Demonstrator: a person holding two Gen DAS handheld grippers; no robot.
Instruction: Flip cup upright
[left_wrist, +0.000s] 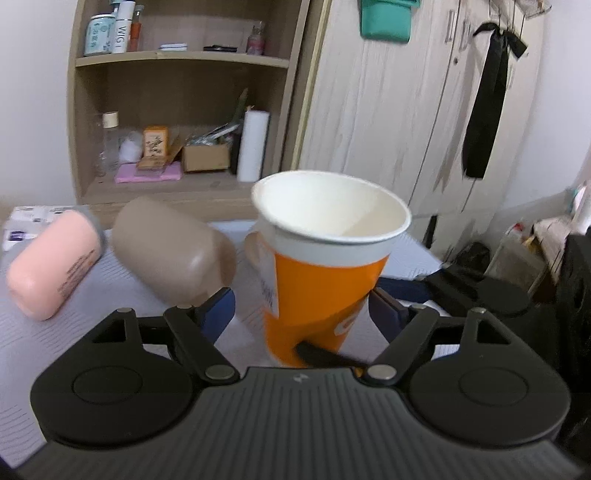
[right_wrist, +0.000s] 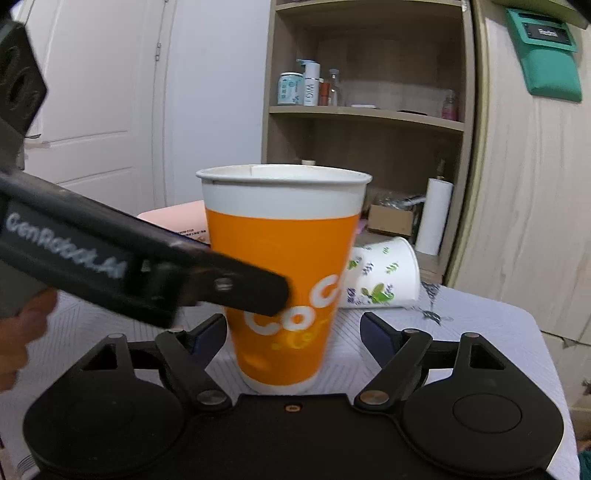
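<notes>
Table (right_wrist: 480, 332), pale cloth, corner close at right. Shelf (right_wrist: 365, 114) well behind. Orange cup (right_wrist: 280, 266) mouth up, base apparently on table, leaning slightly in left view. Left tool (left_wrist: 301, 310) fingers apart, right pad touching cup wall, left pad clear; not clamped. Right tool (right_wrist: 293, 332) apart, cup between its fingers, untouched. Brown bottle (left_wrist: 170, 251) and pink bottle (left_wrist: 51, 266) lying left of cup; printed cup (right_wrist: 384, 277) on its side behind. Judged nearly complete: settle base flat, back straight out, avoid brushing wall. Little room left, more toward near edge

Orange cup (right_wrist: 284, 280) upright (mouth up) between right gripper (right_wrist: 293, 328).
</notes>
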